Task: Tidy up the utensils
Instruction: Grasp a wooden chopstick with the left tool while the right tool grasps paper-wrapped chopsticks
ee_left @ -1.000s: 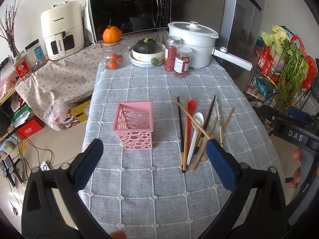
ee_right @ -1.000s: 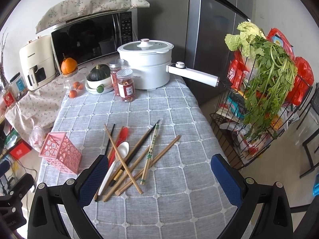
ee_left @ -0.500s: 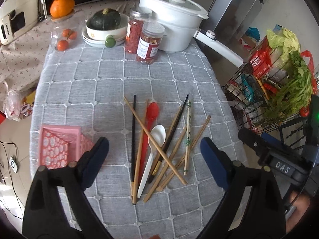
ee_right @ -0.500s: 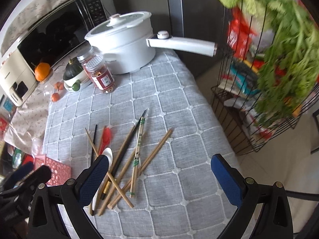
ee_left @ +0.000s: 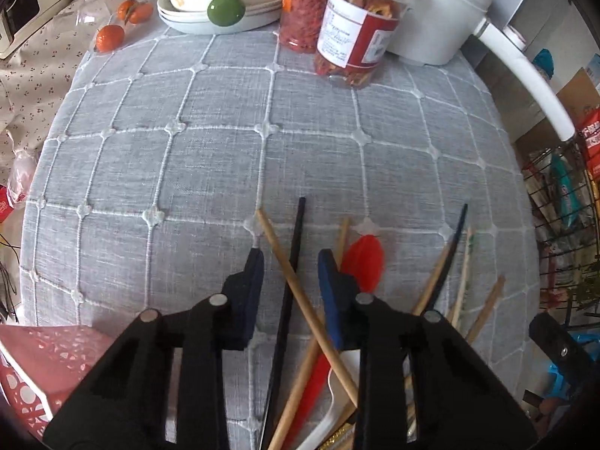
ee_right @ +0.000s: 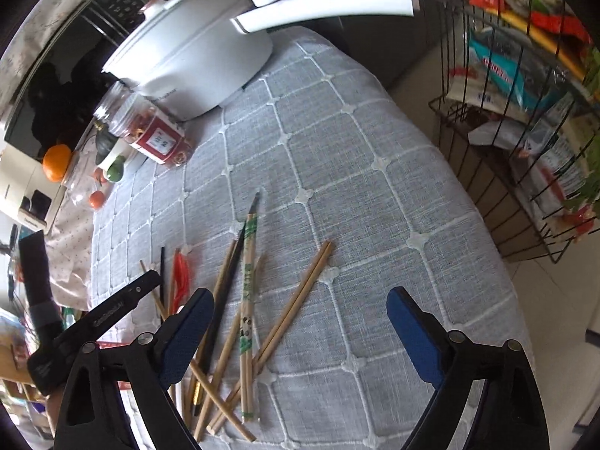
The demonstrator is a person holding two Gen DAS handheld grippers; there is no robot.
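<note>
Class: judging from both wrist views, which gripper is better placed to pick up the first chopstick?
Left. The left gripper, whose jaws have just been closing, already straddles the black chopstick and a wooden chopstick. The right gripper hangs wide open above the pile.

two jars (ee_left: 352, 26), two spoons (ee_left: 362, 262), one pot (ee_right: 195, 48)

the chopsticks (ee_right: 240, 311) lie crossed in a loose heap on the near part of the table (ee_right: 356, 187), two spoons (ee_left: 360, 262) among them. the basket (ee_left: 37, 360) sits at the near left corner. at the far edge stand two jars (ee_left: 352, 33), a pot (ee_right: 195, 48) to their right, stacked bowls (ee_left: 217, 11) to their left. a wire rack (ee_right: 517, 150) stands right of the table.
</note>
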